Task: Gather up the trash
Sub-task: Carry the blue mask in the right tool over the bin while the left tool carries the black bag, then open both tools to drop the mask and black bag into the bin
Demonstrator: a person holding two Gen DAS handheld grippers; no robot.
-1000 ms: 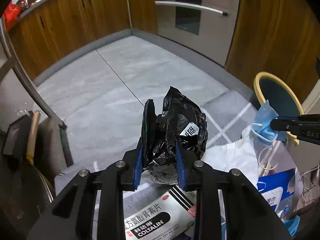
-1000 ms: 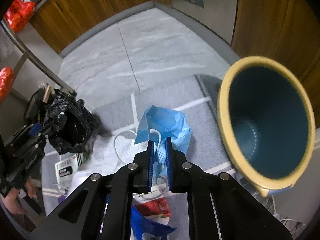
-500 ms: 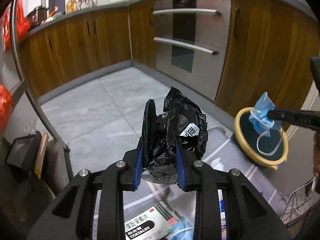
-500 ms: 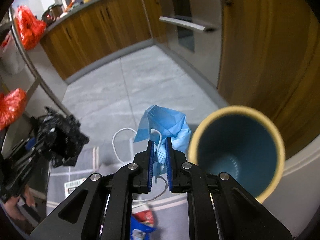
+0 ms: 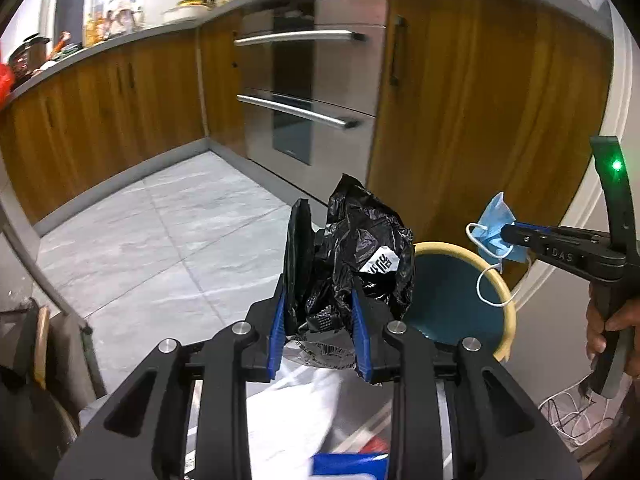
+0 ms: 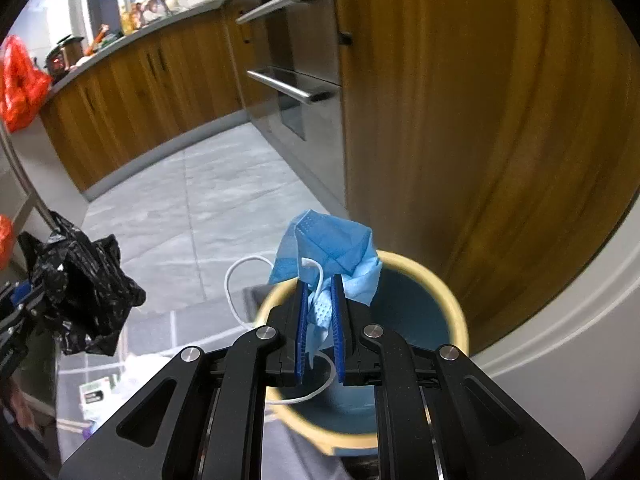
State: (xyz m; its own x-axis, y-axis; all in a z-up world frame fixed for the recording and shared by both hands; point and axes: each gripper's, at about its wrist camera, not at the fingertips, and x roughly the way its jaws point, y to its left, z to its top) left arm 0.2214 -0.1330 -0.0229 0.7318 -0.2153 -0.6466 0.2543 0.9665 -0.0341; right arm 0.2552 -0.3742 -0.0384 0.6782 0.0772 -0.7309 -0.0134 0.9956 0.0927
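Note:
My left gripper [image 5: 318,300] is shut on a crumpled black plastic bag [image 5: 360,256] with a white label, held in the air. My right gripper [image 6: 320,284] is shut on a blue face mask [image 6: 332,244] whose white ear loops dangle. Under it stands the teal bin [image 6: 420,304] with a yellow rim, and the mask hangs right above its mouth. From the left wrist view the bin [image 5: 452,304] sits just right of the bag, with the mask [image 5: 494,232] and the right gripper [image 5: 506,234] over its right rim. The black bag [image 6: 80,280] appears at the left of the right wrist view.
Wooden cabinets [image 5: 480,120] and a steel oven front [image 5: 304,92] with bar handles stand behind the bin. White plastic and blue packaging [image 5: 348,462] lie on the grey floor below my left gripper. A person's hand [image 5: 612,328] grips the right handle. Red bags [image 6: 18,84] sit at left.
Both grippers have risen and swung toward the bin, each keeping its load. The mask has gone from beside the bin to above its mouth. The floor litter has dropped out of sight.

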